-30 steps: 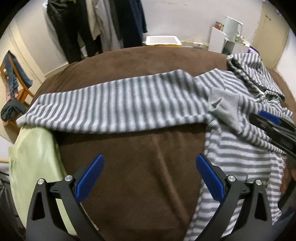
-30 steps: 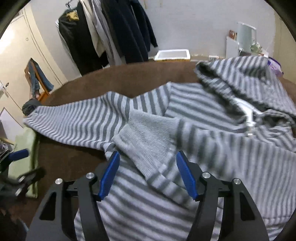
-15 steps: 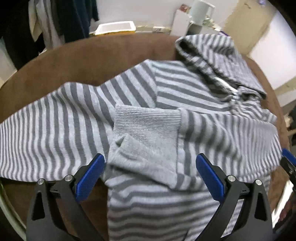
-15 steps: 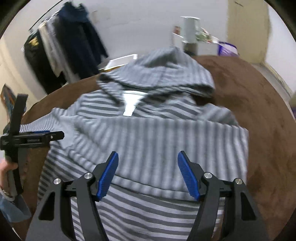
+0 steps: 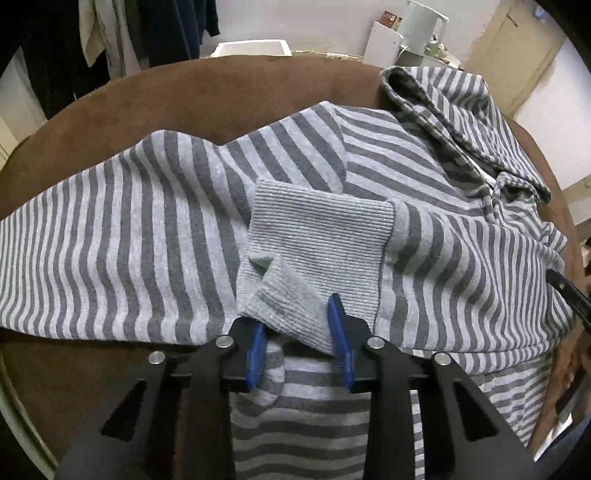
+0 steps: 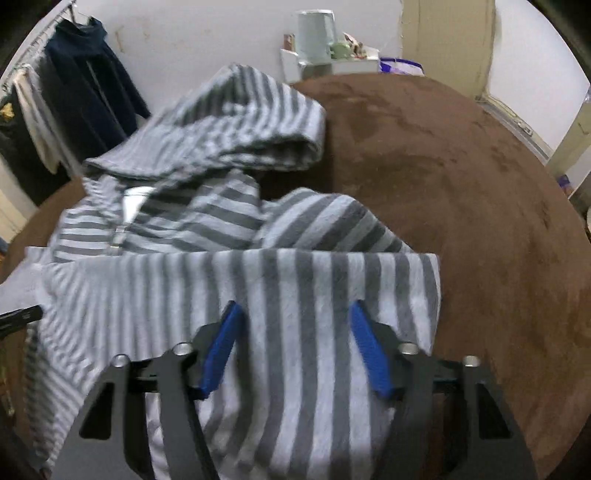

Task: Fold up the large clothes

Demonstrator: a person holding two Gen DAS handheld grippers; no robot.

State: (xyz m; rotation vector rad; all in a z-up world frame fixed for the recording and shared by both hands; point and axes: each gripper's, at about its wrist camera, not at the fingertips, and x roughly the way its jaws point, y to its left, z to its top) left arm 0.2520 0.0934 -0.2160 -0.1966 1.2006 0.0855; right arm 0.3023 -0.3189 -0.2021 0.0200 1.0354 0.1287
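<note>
One striped hoodie (image 5: 155, 236), two tools

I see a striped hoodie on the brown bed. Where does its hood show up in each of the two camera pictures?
Left wrist view: the hood lies at the upper right, opening toward the left, above the folded-in sleeve cuff.
Right wrist view: the hood sits at the upper left of centre, bunched up in front of the wall.
Shared landmark: the pale jug on the white shelf behind the bed, close to the hood in both.

Grey-and-white striped hoodie (image 5: 155, 229) – plain grey ribbed cuff (image 5: 317, 236) – on brown cover (image 6: 461, 177).
</note>
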